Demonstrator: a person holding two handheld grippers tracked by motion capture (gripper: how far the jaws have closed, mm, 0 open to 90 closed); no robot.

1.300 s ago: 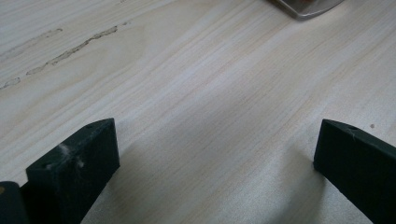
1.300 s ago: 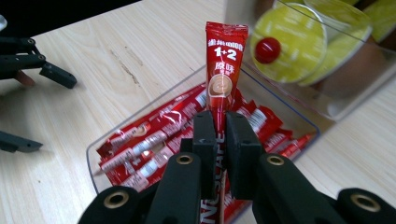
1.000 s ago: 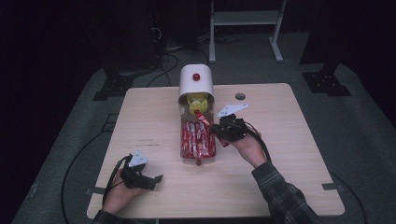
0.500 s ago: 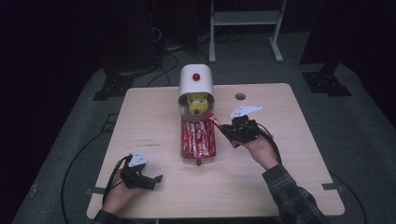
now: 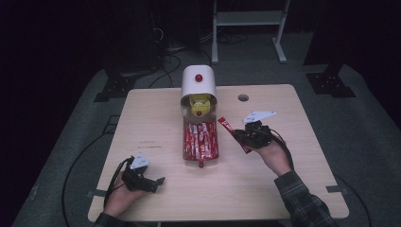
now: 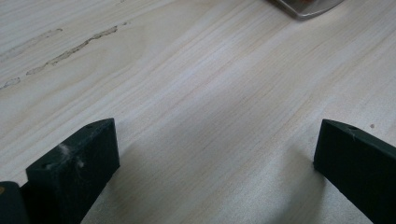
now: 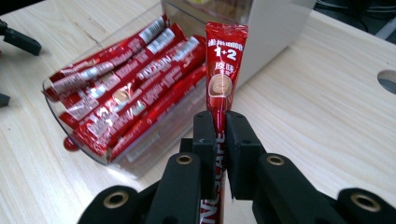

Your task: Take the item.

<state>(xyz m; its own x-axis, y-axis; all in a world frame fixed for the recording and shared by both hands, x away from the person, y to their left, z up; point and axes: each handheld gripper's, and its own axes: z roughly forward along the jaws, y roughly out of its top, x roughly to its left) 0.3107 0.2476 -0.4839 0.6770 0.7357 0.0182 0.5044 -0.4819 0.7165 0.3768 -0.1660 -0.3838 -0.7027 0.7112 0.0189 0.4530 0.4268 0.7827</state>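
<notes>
A red coffee stick stood clamped in the right tongs, lifted just right of the clear drawer of sticks (probably mid-removal); setting it on the bench likely followed. The left tongs rested apart, empty.

Bare table beside clear tray

The red sachet reads "1+2" above Chinese characters, with "NESCAFE" partly visible lower down, and the same brand name runs along the sachets in the clear tray.
</notes>
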